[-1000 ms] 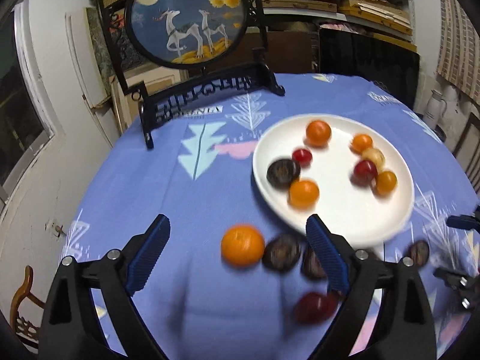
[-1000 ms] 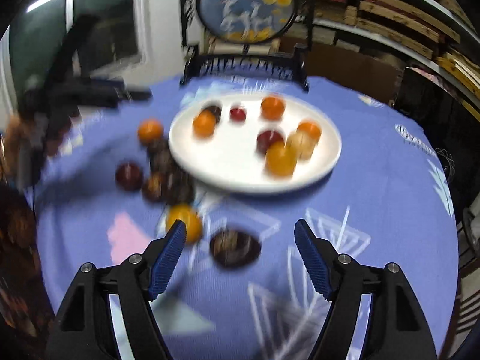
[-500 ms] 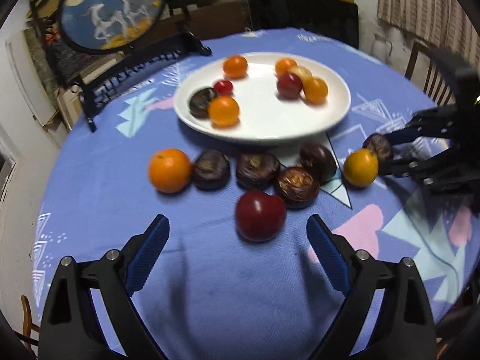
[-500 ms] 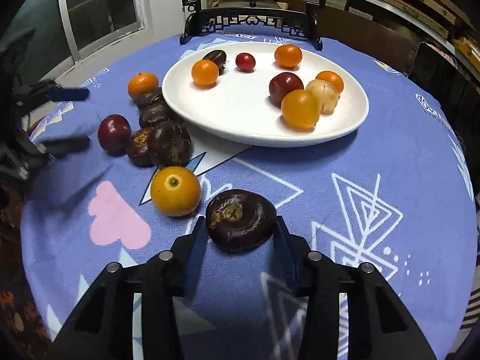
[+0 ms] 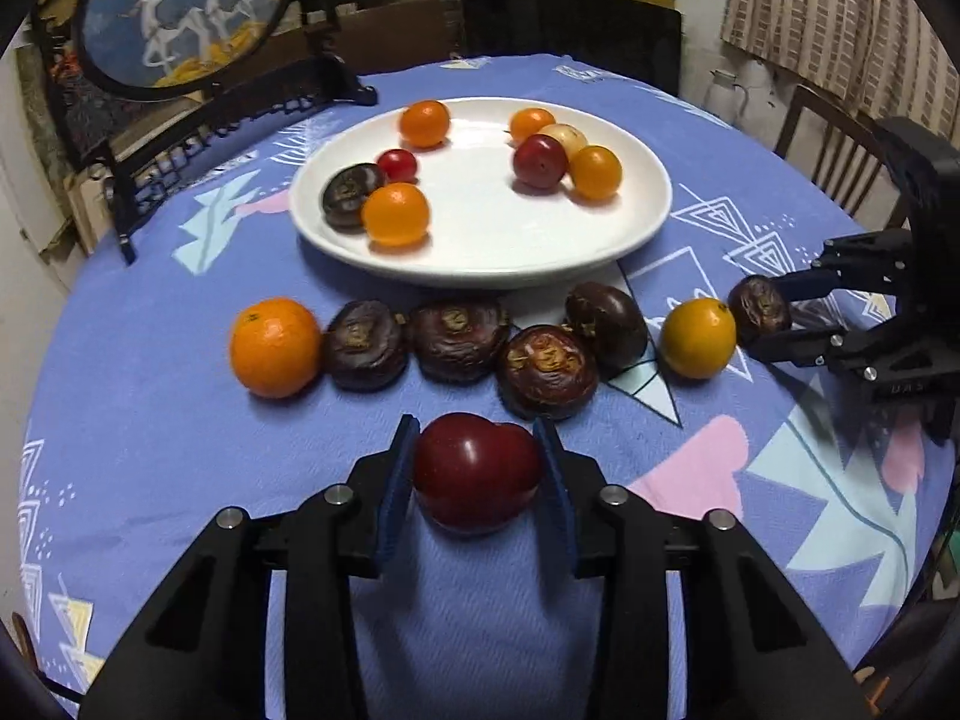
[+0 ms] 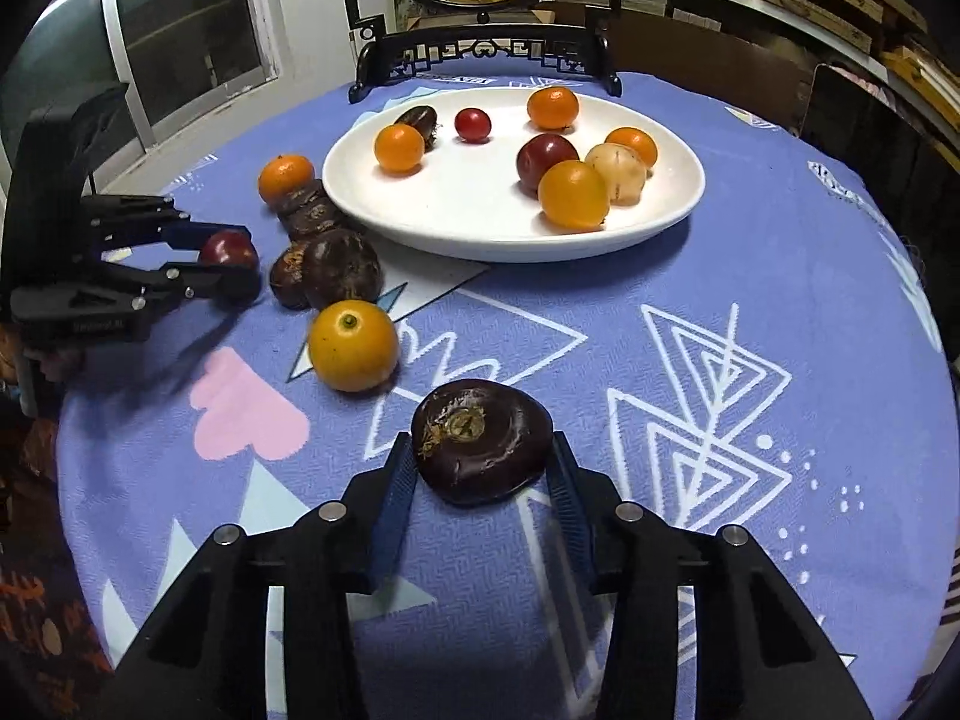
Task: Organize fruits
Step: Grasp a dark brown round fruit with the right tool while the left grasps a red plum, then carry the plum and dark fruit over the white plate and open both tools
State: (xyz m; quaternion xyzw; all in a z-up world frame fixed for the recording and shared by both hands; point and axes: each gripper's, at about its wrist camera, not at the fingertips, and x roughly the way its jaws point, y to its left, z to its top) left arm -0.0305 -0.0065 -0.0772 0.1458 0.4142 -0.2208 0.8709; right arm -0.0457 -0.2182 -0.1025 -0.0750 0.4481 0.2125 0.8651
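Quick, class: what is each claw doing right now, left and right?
Left claw: shut on the dark red plum.
Right claw: shut on the dark purple wrinkled fruit.

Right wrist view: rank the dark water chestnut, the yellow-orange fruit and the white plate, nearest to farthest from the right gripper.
1. Dark water chestnut, between the right gripper fingers.
2. Yellow-orange fruit, ahead to the left on the cloth.
3. White plate, farther back, centre.
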